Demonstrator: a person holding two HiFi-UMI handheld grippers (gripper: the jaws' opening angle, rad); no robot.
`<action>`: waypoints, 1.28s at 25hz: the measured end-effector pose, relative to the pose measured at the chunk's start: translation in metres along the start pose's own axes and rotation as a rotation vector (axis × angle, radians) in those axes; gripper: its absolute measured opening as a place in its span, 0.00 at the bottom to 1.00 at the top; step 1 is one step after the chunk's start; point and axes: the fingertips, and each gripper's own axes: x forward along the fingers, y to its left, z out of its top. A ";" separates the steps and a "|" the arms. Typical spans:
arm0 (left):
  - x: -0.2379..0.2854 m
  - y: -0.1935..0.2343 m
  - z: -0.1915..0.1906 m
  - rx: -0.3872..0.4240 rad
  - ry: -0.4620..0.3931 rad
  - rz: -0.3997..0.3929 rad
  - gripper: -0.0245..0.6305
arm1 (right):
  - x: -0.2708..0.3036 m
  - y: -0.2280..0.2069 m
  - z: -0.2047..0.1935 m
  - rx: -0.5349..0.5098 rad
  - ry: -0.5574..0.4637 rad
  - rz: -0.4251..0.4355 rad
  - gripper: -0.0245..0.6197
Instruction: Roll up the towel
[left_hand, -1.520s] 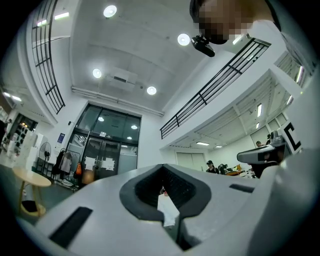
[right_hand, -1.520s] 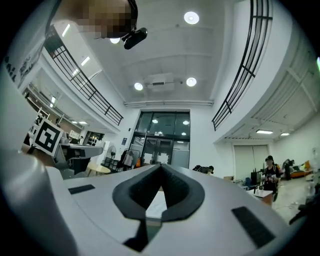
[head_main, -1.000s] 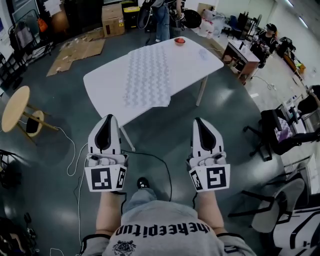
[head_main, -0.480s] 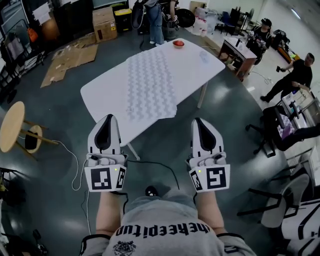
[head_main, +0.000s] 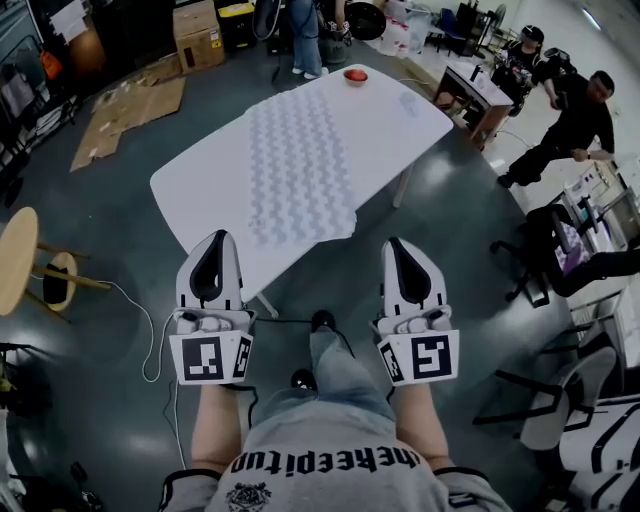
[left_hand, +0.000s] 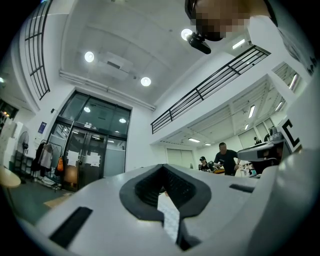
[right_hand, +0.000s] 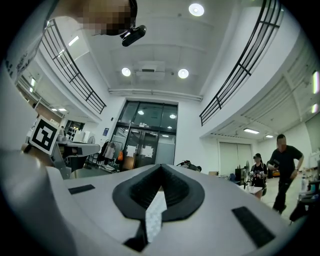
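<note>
A grey-and-white zigzag towel (head_main: 300, 165) lies spread flat along the white table (head_main: 200, 195), its near end hanging slightly over the front edge. Both grippers are held side by side in front of the person's body, short of the table and above the floor. My left gripper (head_main: 214, 238) is shut with nothing in it, and in the left gripper view its jaws (left_hand: 162, 167) meet, pointing slightly upward at the hall. My right gripper (head_main: 394, 243) is shut and empty too, its jaws (right_hand: 161, 166) closed in the right gripper view.
A red object (head_main: 355, 76) sits at the table's far end. A wooden stool (head_main: 15, 262) stands at the left, with cables (head_main: 158, 335) on the floor. Flattened cardboard (head_main: 125, 112) lies beyond. Office chairs (head_main: 560, 262), a desk (head_main: 470, 92) and a person (head_main: 572, 122) are at the right.
The table and towel have drawn closer and lower in the head view as the person walks toward them. Both grippers stay shut, side by side. A person has come into view at the right.
</note>
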 end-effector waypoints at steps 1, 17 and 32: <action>0.007 0.004 -0.004 0.001 0.004 0.002 0.04 | 0.009 -0.001 -0.003 0.000 0.003 0.004 0.03; 0.157 0.045 -0.078 0.075 0.116 -0.021 0.04 | 0.175 -0.051 -0.063 -0.027 0.092 0.078 0.03; 0.144 0.009 -0.293 0.476 0.665 -0.420 0.06 | 0.177 -0.025 -0.266 -0.302 0.620 0.429 0.03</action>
